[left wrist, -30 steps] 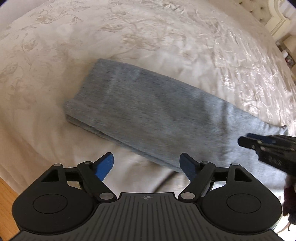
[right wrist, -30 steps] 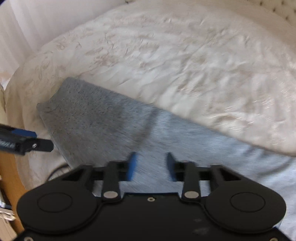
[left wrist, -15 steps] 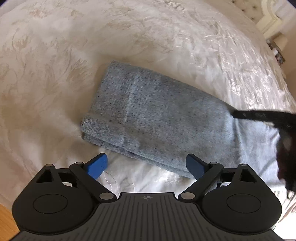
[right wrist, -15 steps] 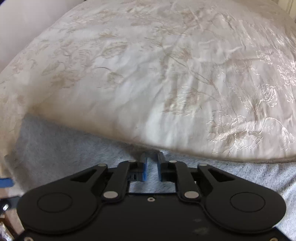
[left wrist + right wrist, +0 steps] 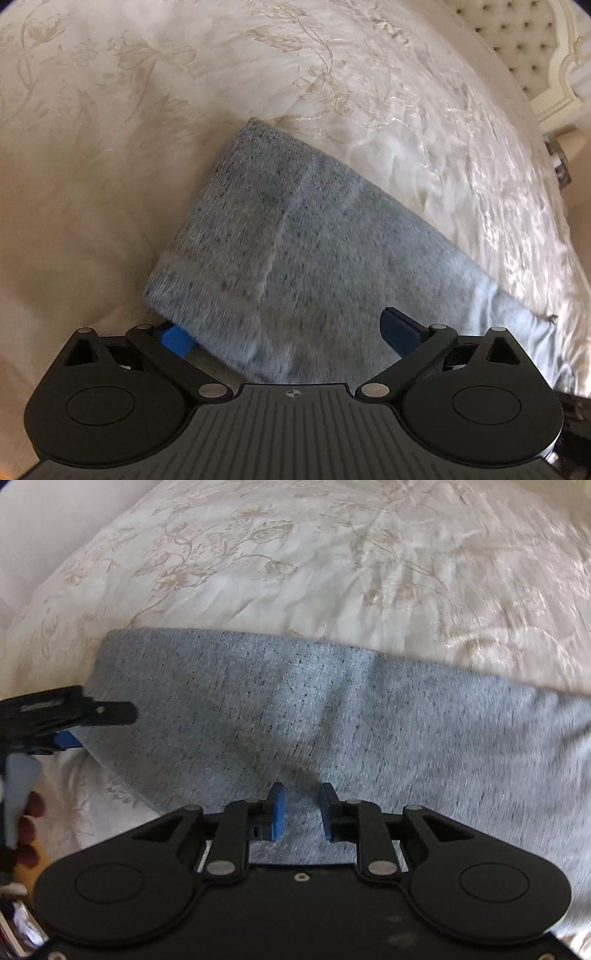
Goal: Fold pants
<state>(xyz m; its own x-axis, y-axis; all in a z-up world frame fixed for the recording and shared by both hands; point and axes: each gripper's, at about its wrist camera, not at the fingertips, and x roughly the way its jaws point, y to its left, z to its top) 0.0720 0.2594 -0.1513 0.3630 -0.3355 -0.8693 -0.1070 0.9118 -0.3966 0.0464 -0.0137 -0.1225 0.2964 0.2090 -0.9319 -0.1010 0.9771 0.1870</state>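
Left gripper [image 5: 282,332] has just been opening and stands spread wide, straddling the near corner of the folded end of the grey pants [image 5: 317,236], pads not pressing yet; likely lining up to take that end for the next fold. Right gripper [image 5: 299,810] has also just been opening, jaws only narrowly apart above the pants' middle, nothing pinched, probably just let go. Pants lie in a long flat strip on the cream bedspread [image 5: 295,561], near its edge.

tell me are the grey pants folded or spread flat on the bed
Folded. The grey pants lie as a narrow strip on the bedspread, with stacked layers showing at the near end. How many folds, cannot tell.
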